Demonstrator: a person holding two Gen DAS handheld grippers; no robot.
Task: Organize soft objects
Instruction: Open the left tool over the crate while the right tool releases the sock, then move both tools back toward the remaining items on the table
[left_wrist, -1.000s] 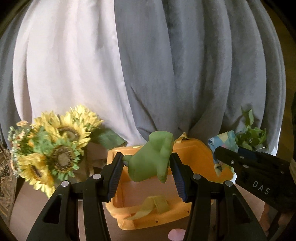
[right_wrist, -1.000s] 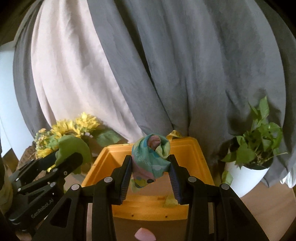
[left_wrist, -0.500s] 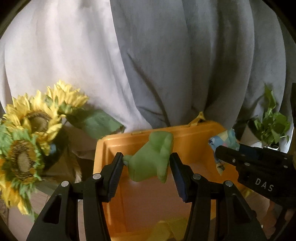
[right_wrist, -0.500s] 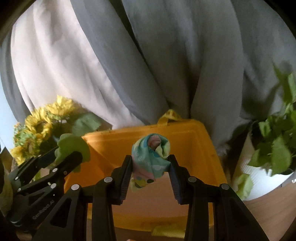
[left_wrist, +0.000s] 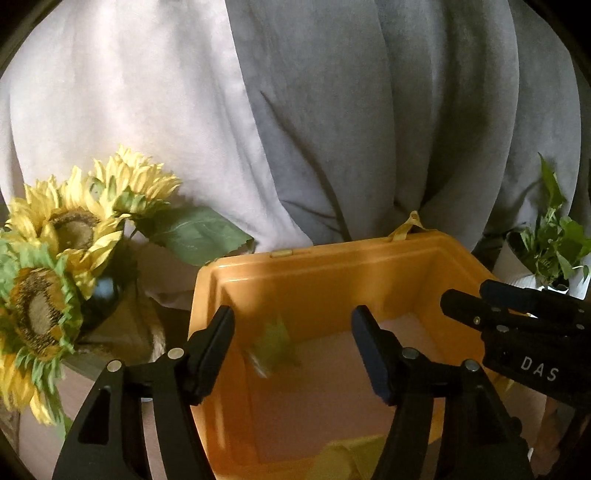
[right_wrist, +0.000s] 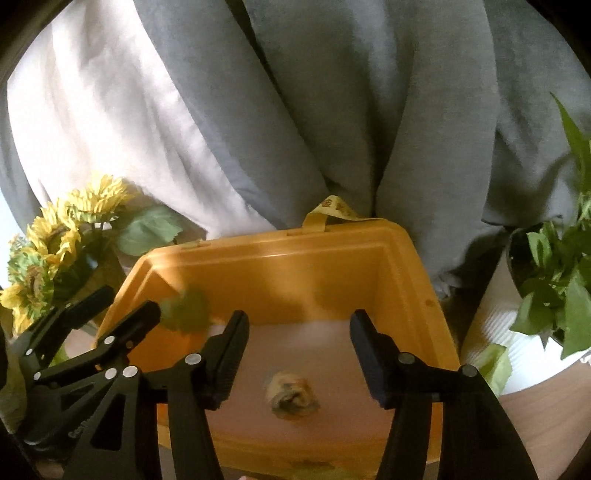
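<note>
With both jaws just opened and empty, I hold my left tool and right tool over the orange bin until the green toy and rolled cloth settle.

The bin is orange-yellow. The soft toy is green. The rolled cloth looks tan and grey. The sunflowers are yellow, and the curtains grey and white.
</note>
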